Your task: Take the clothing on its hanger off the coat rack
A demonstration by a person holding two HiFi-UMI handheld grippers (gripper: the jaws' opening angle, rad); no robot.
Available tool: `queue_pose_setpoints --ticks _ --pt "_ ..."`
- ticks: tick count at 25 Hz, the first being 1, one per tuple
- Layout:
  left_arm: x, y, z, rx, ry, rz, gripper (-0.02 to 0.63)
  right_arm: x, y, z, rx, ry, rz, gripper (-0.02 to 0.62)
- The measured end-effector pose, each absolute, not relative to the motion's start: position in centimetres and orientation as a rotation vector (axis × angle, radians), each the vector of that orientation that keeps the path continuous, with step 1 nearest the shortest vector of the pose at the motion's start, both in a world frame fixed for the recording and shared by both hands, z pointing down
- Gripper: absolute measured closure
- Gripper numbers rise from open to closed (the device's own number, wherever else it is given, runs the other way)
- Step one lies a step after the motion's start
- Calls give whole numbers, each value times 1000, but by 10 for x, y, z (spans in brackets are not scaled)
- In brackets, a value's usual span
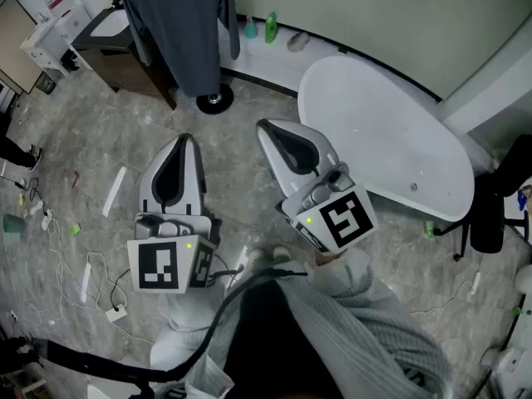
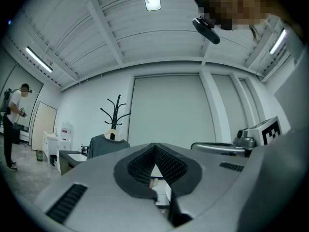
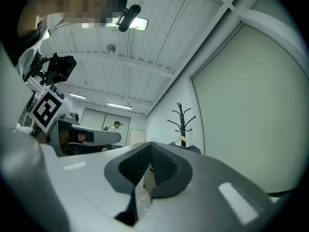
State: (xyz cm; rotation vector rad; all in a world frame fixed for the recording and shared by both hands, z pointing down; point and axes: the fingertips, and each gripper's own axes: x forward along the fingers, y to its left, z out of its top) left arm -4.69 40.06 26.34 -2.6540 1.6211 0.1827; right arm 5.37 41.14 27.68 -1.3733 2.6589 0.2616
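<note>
A dark grey garment (image 1: 184, 23) hangs on a wooden hanger from the black coat rack, whose round base (image 1: 214, 100) stands on the floor ahead of me. My left gripper (image 1: 184, 141) and right gripper (image 1: 264, 128) are held side by side, well short of the rack, both shut with nothing between the jaws. In the left gripper view the rack (image 2: 116, 112) and the garment (image 2: 107, 144) show far off, left of the shut left gripper (image 2: 154, 151). In the right gripper view the rack (image 3: 182, 120) and the hanger (image 3: 181, 140) rise just behind the shut right gripper (image 3: 150, 151).
A white oval table (image 1: 391, 152) stands to the right with a black chair (image 1: 499, 198) beyond it. A dark cabinet (image 1: 125, 61) sits left of the rack. Bottles (image 1: 271, 27) line the wall. Cables (image 1: 50, 223) and scraps lie on the floor at left. A person (image 2: 12, 124) stands far left.
</note>
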Motion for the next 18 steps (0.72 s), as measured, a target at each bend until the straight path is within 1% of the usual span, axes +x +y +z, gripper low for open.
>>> queue_pose_setpoints --ticks 7,18 --pt "-30 437 265 -2652 1568 176 601 62 444 271 -1355 2658 275 595" --pt "-29 435 263 -2607 1613 177 601 76 436 267 -1342 2613 260 594"
